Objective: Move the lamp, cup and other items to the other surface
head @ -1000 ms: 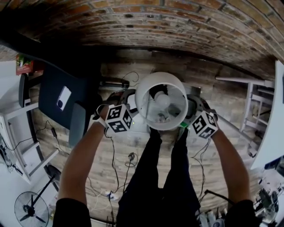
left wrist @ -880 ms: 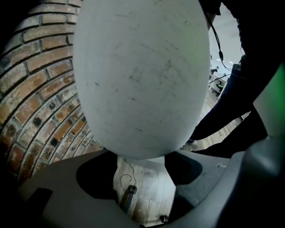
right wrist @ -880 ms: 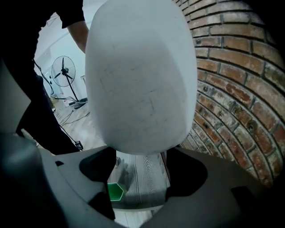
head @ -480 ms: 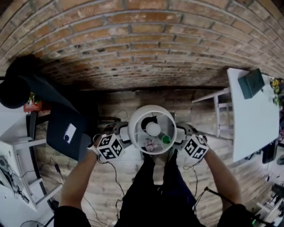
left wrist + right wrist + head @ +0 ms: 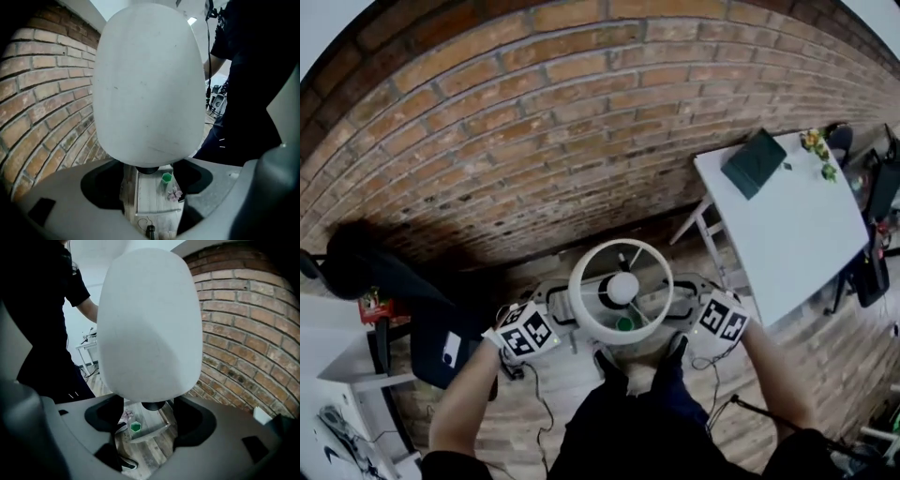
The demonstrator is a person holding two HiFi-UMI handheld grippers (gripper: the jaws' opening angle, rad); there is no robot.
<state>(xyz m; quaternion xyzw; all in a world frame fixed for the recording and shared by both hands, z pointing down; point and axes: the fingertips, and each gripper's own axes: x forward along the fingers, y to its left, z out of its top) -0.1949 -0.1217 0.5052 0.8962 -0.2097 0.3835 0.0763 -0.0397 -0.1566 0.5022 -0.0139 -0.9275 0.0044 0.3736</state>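
Two grippers, left (image 5: 558,306) and right (image 5: 682,298), both wide-jawed, straddle the lamp (image 5: 622,289) at its dark neck from opposite sides. The shade rides on top of them, probably because it's too bulky for one. Only the head view shows the white table (image 5: 787,225) beyond your right gripper. Only the gripper views show the low white board (image 5: 150,199) and green cup (image 5: 167,177) far below your jaws.
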